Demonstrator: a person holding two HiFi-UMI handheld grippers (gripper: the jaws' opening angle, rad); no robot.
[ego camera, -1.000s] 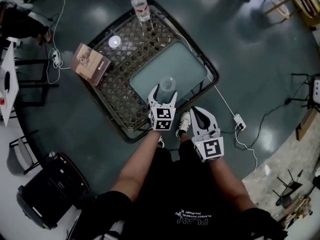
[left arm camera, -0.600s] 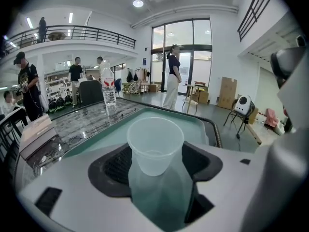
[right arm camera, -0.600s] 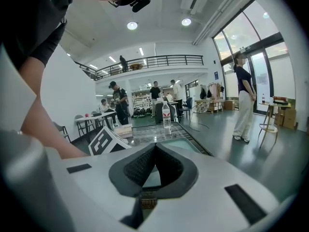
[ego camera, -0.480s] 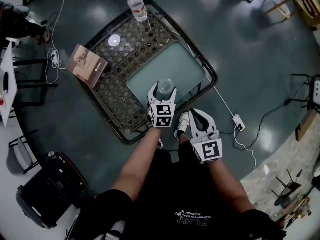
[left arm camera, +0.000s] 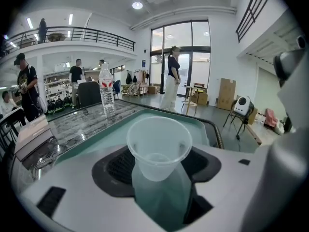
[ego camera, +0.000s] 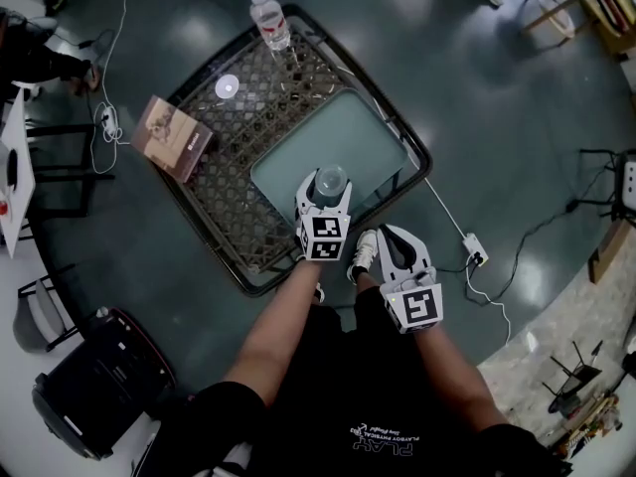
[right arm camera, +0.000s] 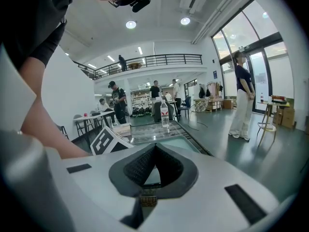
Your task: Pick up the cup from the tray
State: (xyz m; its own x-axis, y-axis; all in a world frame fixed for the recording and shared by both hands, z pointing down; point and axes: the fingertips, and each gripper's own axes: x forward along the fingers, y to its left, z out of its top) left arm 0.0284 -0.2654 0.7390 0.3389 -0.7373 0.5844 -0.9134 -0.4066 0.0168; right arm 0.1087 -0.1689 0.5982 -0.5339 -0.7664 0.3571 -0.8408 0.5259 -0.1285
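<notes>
A clear plastic cup (ego camera: 330,180) stands upright on the teal tray (ego camera: 368,132) near its front edge. My left gripper (ego camera: 327,193) reaches over that edge with a jaw on either side of the cup. In the left gripper view the cup (left arm camera: 159,149) fills the gap of the left gripper (left arm camera: 159,173), and its rim is round and undeformed. The jaws are closing, and I see no pressing on the cup's wall. My right gripper (ego camera: 391,237) hangs off the table's front edge over the floor. It is shut and empty, and its tips meet in the right gripper view (right arm camera: 154,148).
The tray lies on a woven table with a dark frame (ego camera: 238,167). On the table stand a water bottle (ego camera: 271,18), a small white round thing (ego camera: 228,84) and a brown book (ego camera: 174,137) at the left edge. A power strip (ego camera: 474,244) and cables lie on the floor.
My left gripper has moved forward over the tray's edge, so the cup that stood just ahead of its tips now sits between the jaws. The right gripper stayed put.
</notes>
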